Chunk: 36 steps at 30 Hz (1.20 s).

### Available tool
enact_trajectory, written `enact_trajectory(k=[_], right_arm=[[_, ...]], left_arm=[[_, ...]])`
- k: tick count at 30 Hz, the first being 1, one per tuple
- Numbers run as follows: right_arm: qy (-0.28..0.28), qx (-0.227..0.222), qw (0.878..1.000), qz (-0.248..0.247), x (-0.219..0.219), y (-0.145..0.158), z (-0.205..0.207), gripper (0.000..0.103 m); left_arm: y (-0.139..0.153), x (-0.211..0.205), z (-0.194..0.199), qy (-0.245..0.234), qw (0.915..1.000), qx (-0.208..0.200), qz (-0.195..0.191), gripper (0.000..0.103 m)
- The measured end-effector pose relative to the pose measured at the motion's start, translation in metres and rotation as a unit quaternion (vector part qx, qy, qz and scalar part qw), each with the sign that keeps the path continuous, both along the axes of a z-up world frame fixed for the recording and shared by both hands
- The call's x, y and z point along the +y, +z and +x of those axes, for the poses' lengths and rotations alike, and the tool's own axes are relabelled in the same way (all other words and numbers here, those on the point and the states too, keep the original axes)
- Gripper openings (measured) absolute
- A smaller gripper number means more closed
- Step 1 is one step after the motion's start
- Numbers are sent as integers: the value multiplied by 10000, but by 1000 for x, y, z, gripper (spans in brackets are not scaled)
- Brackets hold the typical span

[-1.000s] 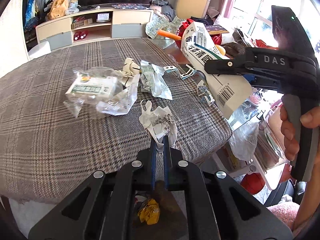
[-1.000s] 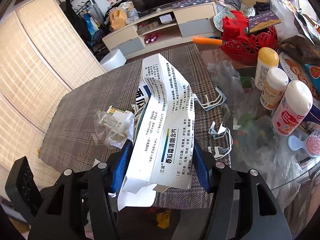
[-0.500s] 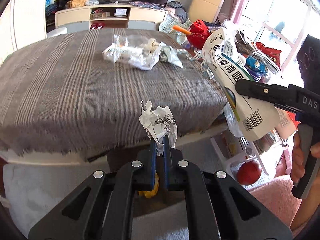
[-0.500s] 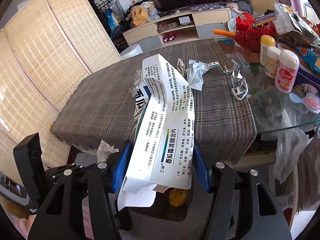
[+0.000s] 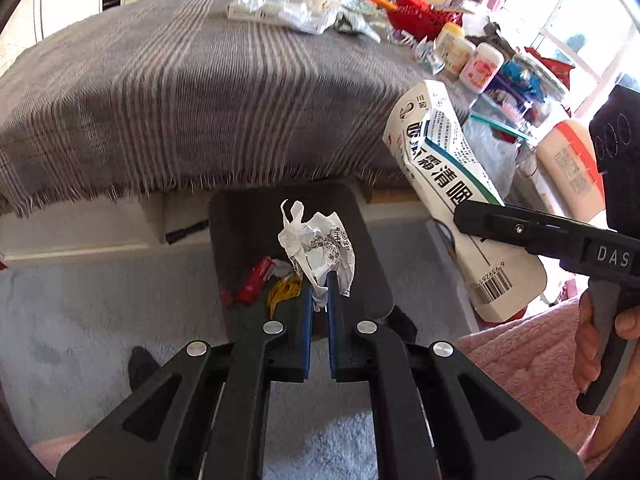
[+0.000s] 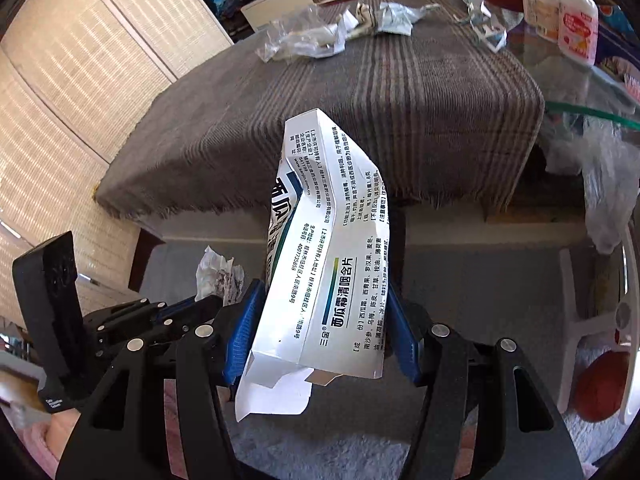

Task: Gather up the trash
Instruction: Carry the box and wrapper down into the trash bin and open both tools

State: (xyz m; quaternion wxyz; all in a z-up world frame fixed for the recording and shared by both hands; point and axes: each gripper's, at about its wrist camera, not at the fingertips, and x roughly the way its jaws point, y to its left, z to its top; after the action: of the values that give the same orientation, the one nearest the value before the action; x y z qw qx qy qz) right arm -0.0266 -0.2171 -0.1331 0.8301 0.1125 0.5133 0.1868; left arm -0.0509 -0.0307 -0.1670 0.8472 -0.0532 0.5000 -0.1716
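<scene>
My left gripper (image 5: 319, 280) is shut on a crumpled white paper scrap (image 5: 318, 246) and holds it over a dark trash bin (image 5: 240, 216) on the floor in front of the table. The bin holds red and yellow wrappers (image 5: 272, 284). My right gripper (image 6: 320, 312) is shut on a crushed white medicine box (image 6: 332, 264) and holds it off the table's front edge, to the right of the left gripper. The box also shows in the left wrist view (image 5: 452, 184). More plastic and paper trash (image 6: 320, 36) lies on the far side of the table.
The table (image 5: 160, 80) wears a grey plaid cloth with a fringed edge. Bottles (image 6: 576, 24) and a red basket (image 5: 420, 12) stand on its glass right end. Grey carpet (image 5: 80, 312) covers the floor; pink fabric (image 5: 520, 360) lies at right.
Both grippers have drawn back from the table and tipped down toward the floor with their trash. The bin has come into full view under the left gripper's scrap.
</scene>
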Motion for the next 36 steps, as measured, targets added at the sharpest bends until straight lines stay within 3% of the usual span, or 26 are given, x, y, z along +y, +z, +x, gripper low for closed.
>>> enact_trajectory(k=[12, 19, 22, 23, 24, 26, 33, 36], right_arm=[[-64, 1098, 9939, -14, 20, -86, 34, 60], [-46, 1368, 9906, 70, 28, -105, 52, 62], [-91, 1350, 9908, 61, 31, -107, 59, 71], [-118, 1330, 9910, 26, 31, -106, 60, 81], [-197, 1281, 9916, -17, 31, -105, 62, 88], [-341, 1230, 9918, -35, 27, -103, 64, 90], [-790, 1158, 9901, 75, -5, -101, 63, 100], [-749, 1152, 9905, 89, -9, -101, 59, 100]], left_arm=[[-75, -5, 37, 10, 9949, 1012, -6, 5], [-94, -5, 53, 63, 9916, 1290, -85, 6], [-99, -2, 56, 121, 9909, 1336, -115, 12], [-100, -3, 58, 143, 9904, 1366, -119, 21], [-102, -2, 58, 176, 9903, 1372, -121, 36], [-102, 1, 58, 269, 9905, 1341, -114, 51], [-96, 15, 53, 352, 9917, 1230, -132, 80], [-94, 21, 46, 409, 9912, 1247, -172, 86]])
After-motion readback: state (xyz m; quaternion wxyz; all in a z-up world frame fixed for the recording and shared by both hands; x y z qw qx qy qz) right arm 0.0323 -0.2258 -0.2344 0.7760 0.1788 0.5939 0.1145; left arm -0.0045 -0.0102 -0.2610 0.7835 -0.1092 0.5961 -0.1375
